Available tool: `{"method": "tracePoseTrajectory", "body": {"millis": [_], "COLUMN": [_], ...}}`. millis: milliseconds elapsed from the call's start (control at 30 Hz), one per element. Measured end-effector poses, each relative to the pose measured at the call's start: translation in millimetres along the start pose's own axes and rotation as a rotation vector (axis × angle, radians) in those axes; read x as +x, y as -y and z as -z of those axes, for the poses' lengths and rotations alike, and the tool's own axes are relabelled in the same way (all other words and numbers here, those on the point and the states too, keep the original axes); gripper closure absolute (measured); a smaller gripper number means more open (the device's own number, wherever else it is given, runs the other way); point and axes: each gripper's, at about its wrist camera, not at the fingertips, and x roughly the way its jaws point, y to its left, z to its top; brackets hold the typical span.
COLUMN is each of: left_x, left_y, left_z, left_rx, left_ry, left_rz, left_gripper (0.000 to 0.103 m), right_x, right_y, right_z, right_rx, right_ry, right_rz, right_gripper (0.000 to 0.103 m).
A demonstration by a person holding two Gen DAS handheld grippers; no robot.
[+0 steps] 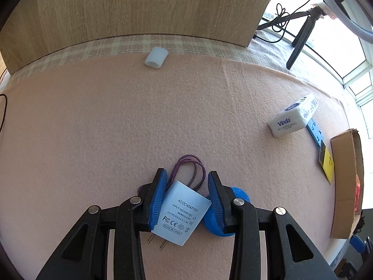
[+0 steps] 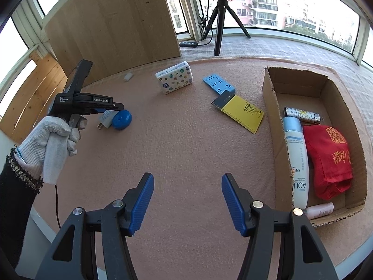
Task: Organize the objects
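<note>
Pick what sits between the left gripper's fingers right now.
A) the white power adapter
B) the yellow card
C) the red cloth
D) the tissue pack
A: the left wrist view shows the white power adapter between the left gripper fingers, prongs toward the camera.

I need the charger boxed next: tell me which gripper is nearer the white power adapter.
Left. The left gripper has the power adapter between its jaws; the right gripper hovers apart, over bare mat.
</note>
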Motion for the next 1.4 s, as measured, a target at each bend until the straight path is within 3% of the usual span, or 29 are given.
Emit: {"method": "tracePoseTrajectory", "body": {"millis": [367, 733, 900, 1100, 1300, 1400], "left_x": [-10.1, -15.8, -37.6, -53.6, -57.0, -49.8], "left_y": [37.9, 72.2, 55.0, 32.2, 24.3, 30.8], "left_z": [46.5, 86.9, 88.4, 86.9, 99.7, 103.2], "left_rx": [0.064, 0.079, 0.062, 0.053, 0.040, 0.060], "left_ry": [0.006, -0.010, 0.084, 0.127, 0.098, 0.089], "left_rz": [0.028, 0.115, -0.007, -0.052, 0.062, 0.076], "left_gripper": [0.065, 0.065, 0.065, 0.064, 0.063, 0.063], "right_x": [-1.8, -0.4, -1.7, -0.9, 2.7, 7.0], "right_y": [-7.6, -1.7, 2.5, 3.1, -5.2, -6.4], "right_z": [-0.2, 4.5, 4.5, 4.6, 5.1, 3.7], "right_rx": [-0.036, -0.035, -0.029, -0.022, -0.035, -0.033], "right_ry": [0.007, 0.000, -0.001, -0.006, -0.019, -0.026], "right_rz": [0.000, 0.001, 0.005, -0.006, -0.028, -0.038], "right_gripper": [0.046, 0.046, 0.046, 0.046, 0.046, 0.046]}}
